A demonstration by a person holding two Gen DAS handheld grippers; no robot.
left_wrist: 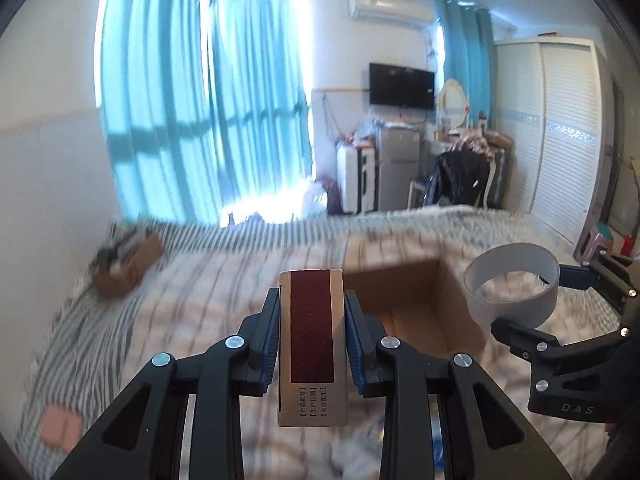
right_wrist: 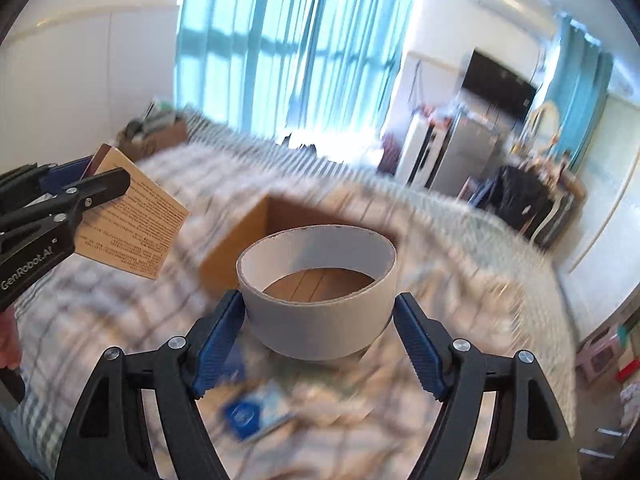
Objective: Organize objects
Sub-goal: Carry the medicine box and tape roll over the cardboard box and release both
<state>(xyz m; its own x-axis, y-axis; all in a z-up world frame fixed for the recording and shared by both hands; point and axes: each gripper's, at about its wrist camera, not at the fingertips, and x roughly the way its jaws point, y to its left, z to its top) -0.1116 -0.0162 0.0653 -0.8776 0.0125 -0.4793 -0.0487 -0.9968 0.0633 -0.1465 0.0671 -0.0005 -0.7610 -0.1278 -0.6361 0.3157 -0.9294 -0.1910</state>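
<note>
In the left wrist view the left gripper (left_wrist: 311, 340) clamps a tan, maroon-panelled carton (left_wrist: 312, 344) above the striped bed (left_wrist: 180, 304), while the right wrist view shows the right gripper (right_wrist: 320, 320) spread wide, gripping a grey cardboard ring (right_wrist: 318, 312) over an open brown box (right_wrist: 236, 248).

Background: teal curtains (left_wrist: 208, 92) over a bright window, wall TV (left_wrist: 401, 84), AC unit (left_wrist: 390, 7) above it, small grey fridge (left_wrist: 398, 168), white wardrobe (left_wrist: 560, 128). Striped bedspread (left_wrist: 100, 332) covers the bed, heavily motion-blurred.
</note>
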